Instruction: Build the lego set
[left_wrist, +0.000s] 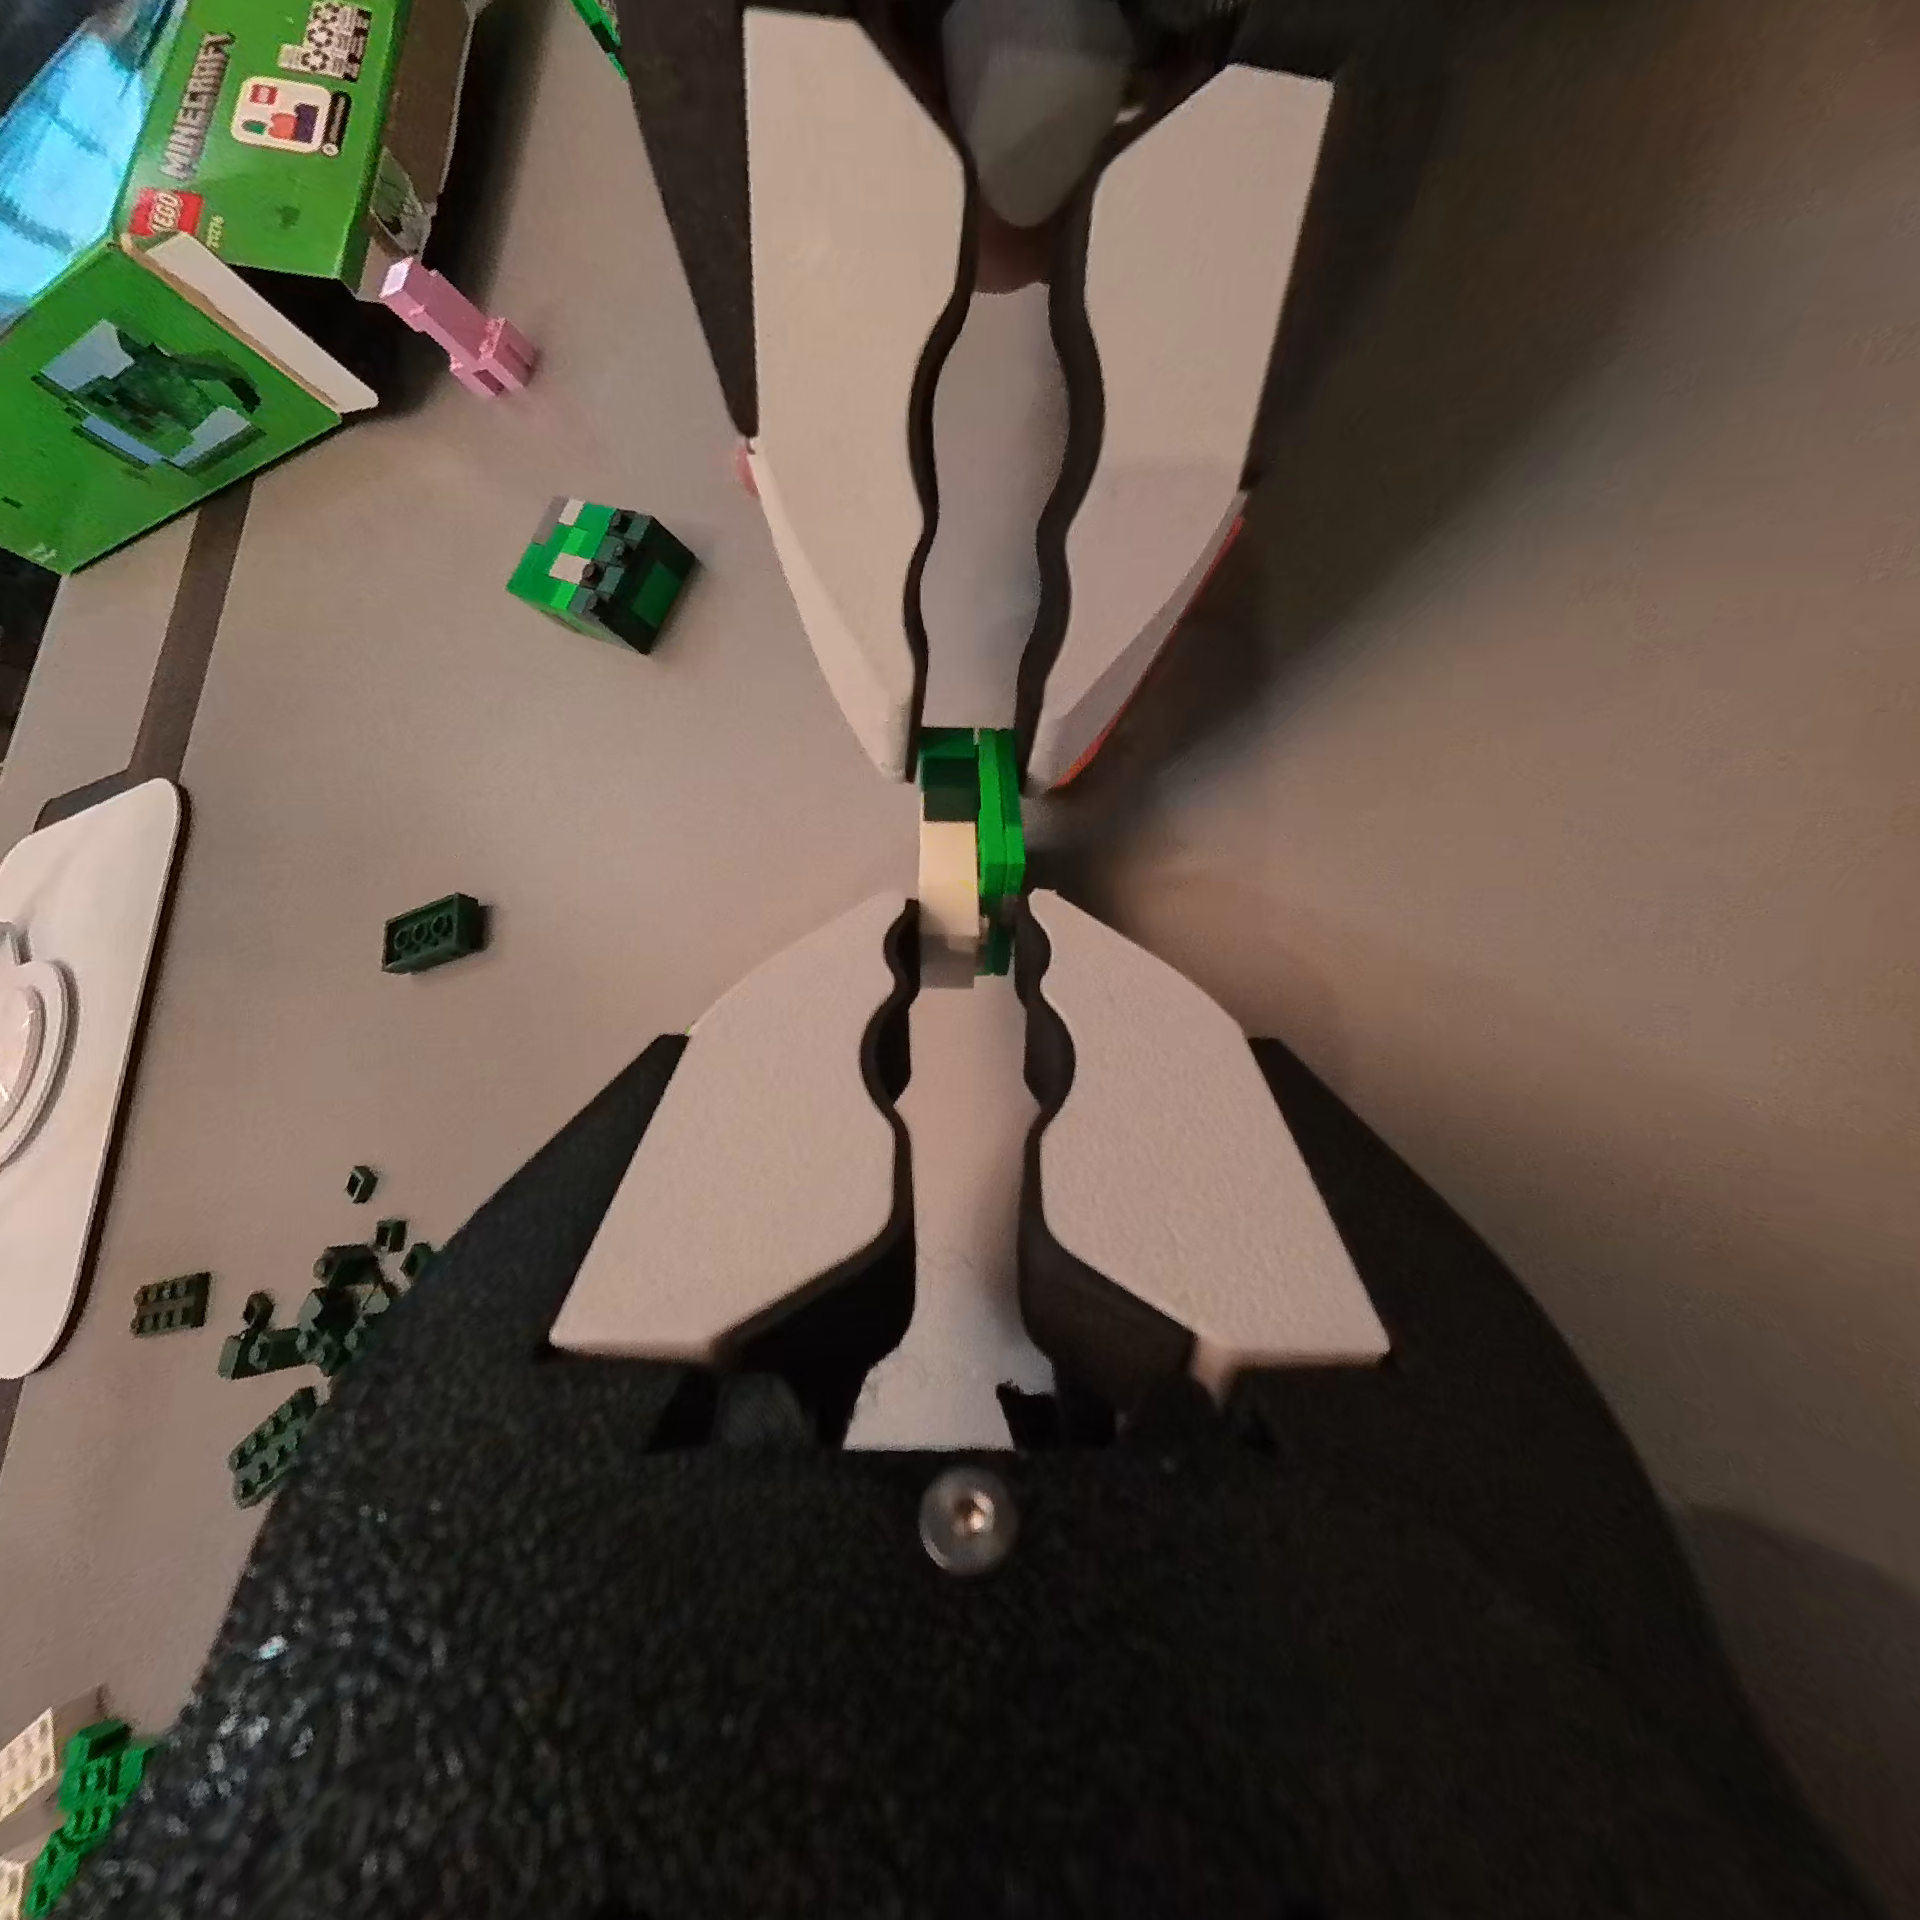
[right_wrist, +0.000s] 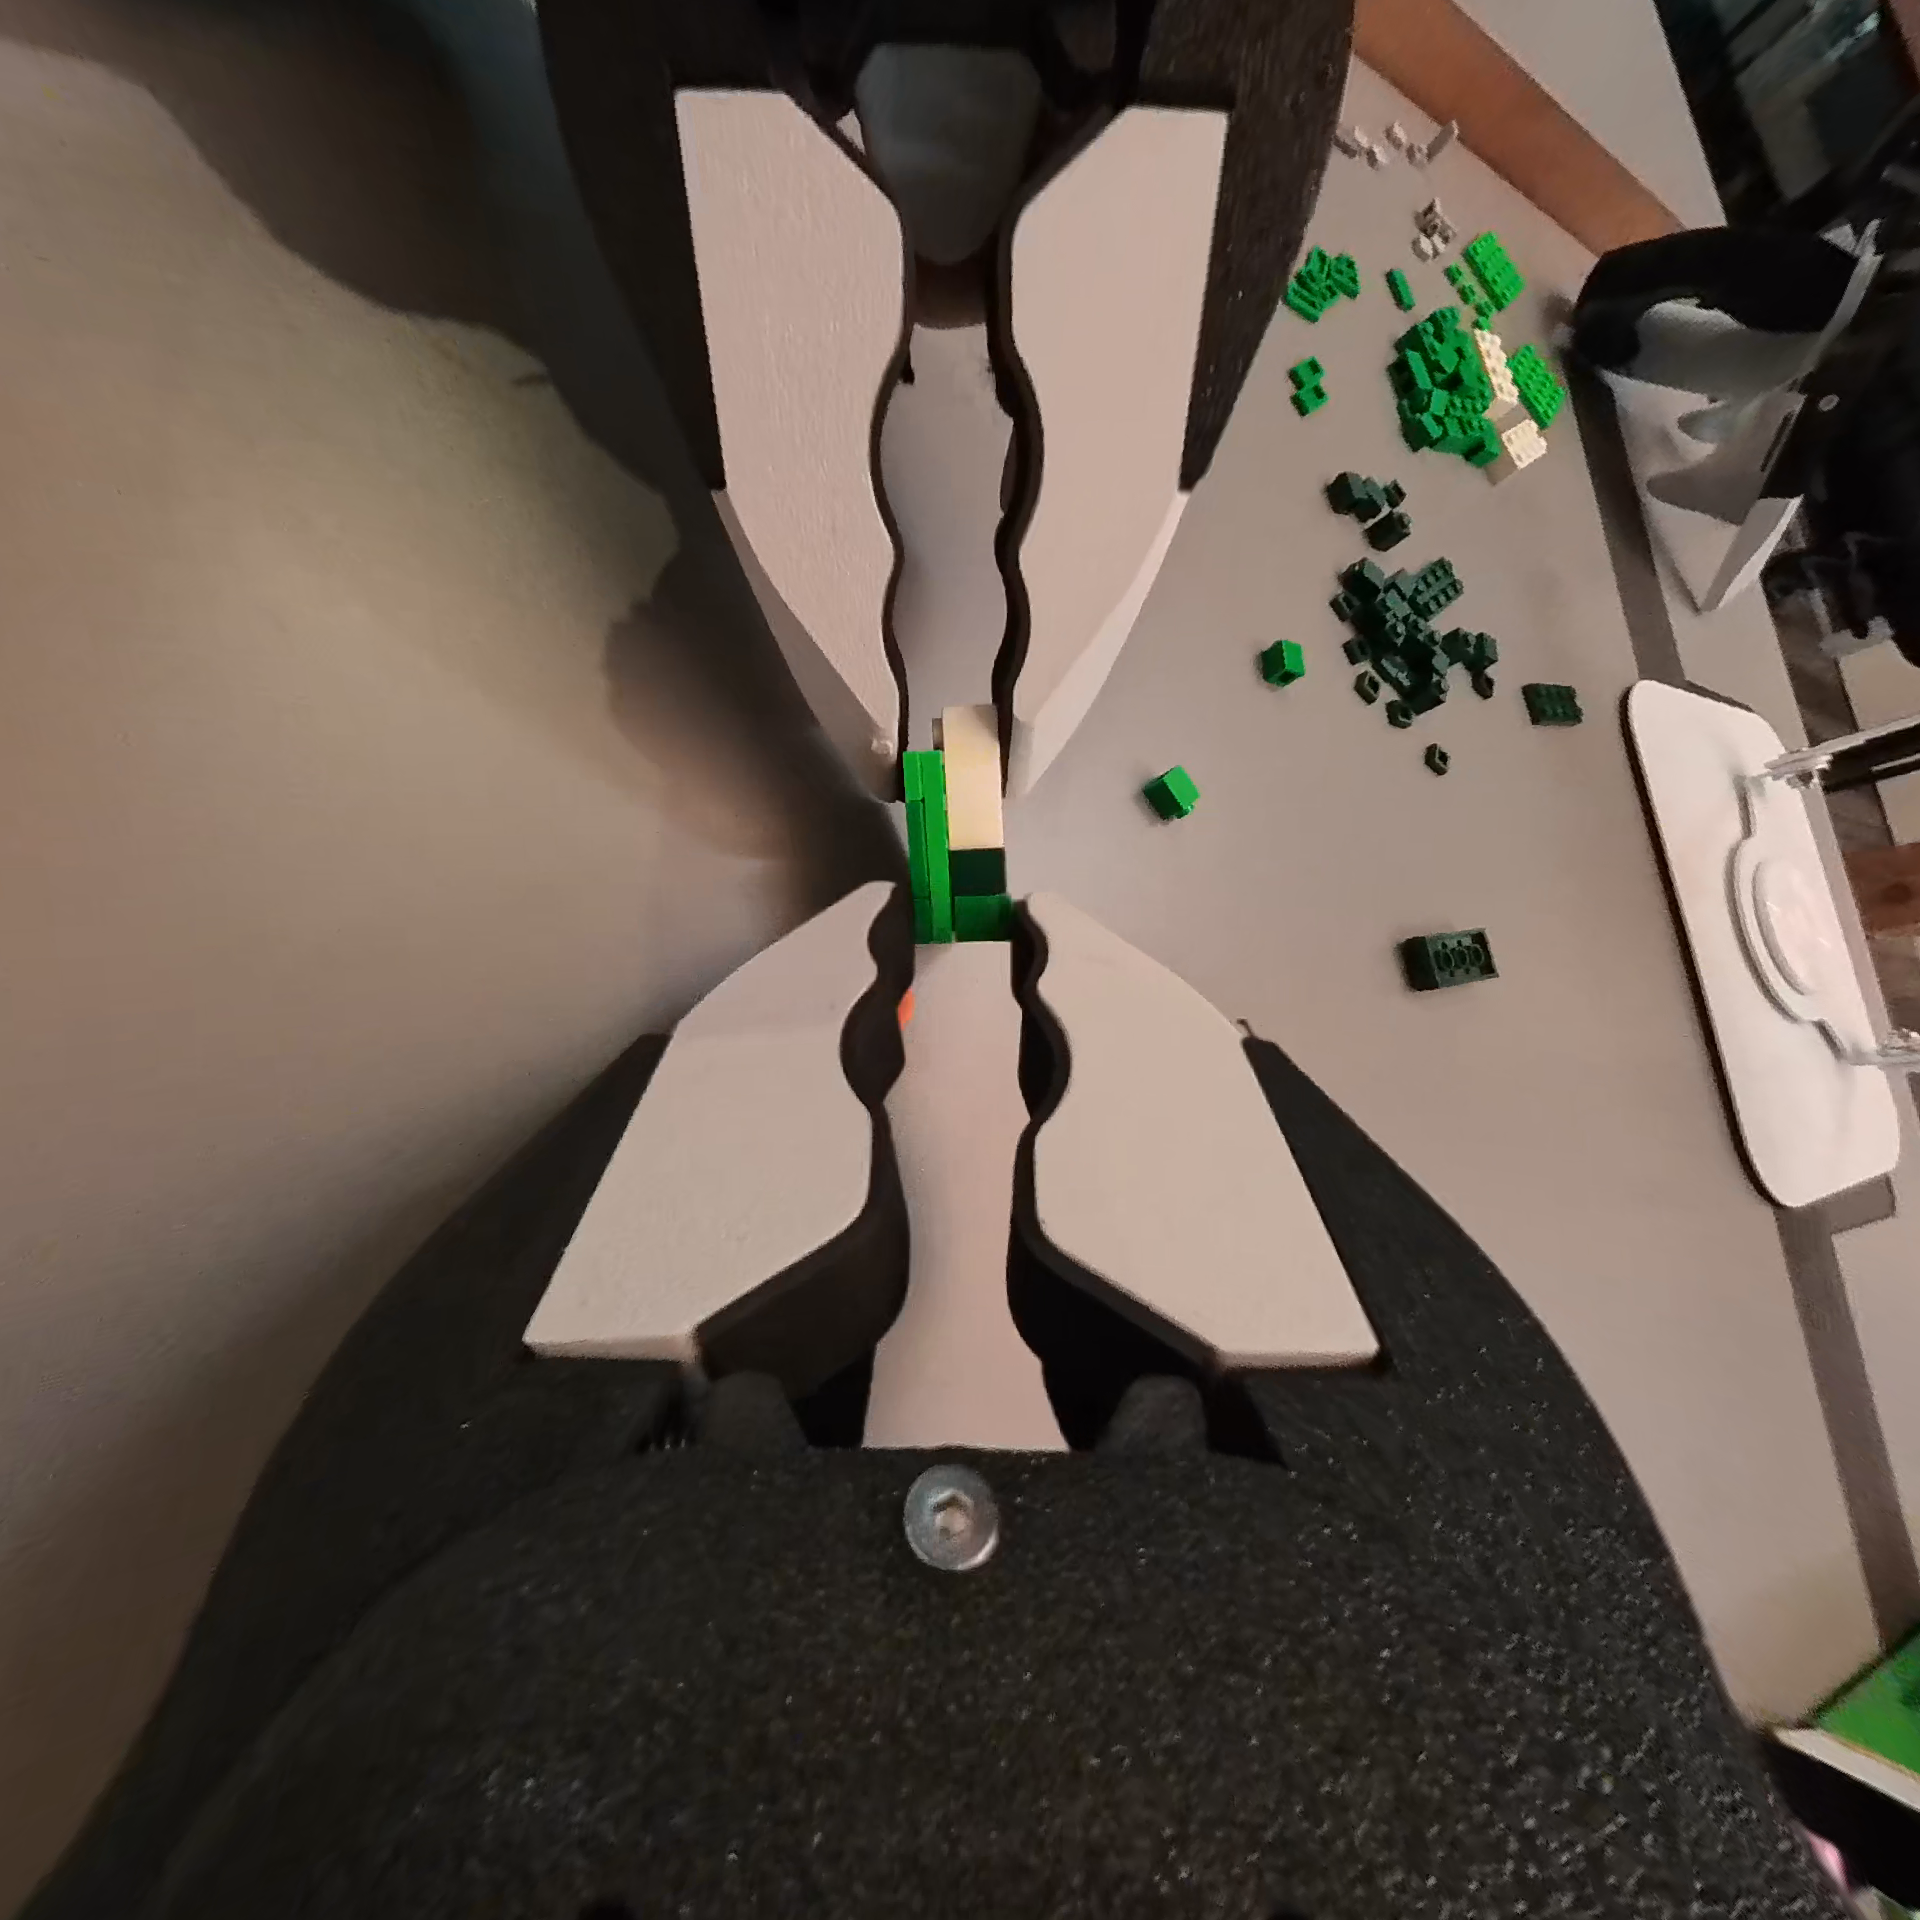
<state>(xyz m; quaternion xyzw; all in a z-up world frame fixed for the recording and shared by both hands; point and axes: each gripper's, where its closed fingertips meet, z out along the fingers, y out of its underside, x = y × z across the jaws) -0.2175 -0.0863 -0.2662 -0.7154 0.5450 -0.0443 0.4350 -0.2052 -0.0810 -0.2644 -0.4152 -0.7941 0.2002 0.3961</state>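
A small lego assembly (left_wrist: 971, 847) of bright green plates, dark green bricks and a cream piece hangs above the grey table, held from both ends. My left gripper (left_wrist: 968, 914) is shut on its cream end. My right gripper (left_wrist: 971, 769) comes in from the top of the left wrist view and is shut on its green end. In the right wrist view the same assembly (right_wrist: 956, 842) sits between my right gripper (right_wrist: 958, 904) at the bottom and my left gripper (right_wrist: 956, 795) at the top. The two grippers face each other tip to tip.
A green lego box (left_wrist: 177, 260), a pink figure (left_wrist: 457, 327) and a green cube build (left_wrist: 603, 571) lie to the left. Loose bricks: a dark green brick (right_wrist: 1449, 958), a dark green pile (right_wrist: 1403, 634), a bright green pile (right_wrist: 1455, 364). A white pad (right_wrist: 1766, 935) lies near the table edge. My left and right fingertips are right by each other. My right tips are roughly 25 centimetres from the pink figure (left_wrist: 457, 327).
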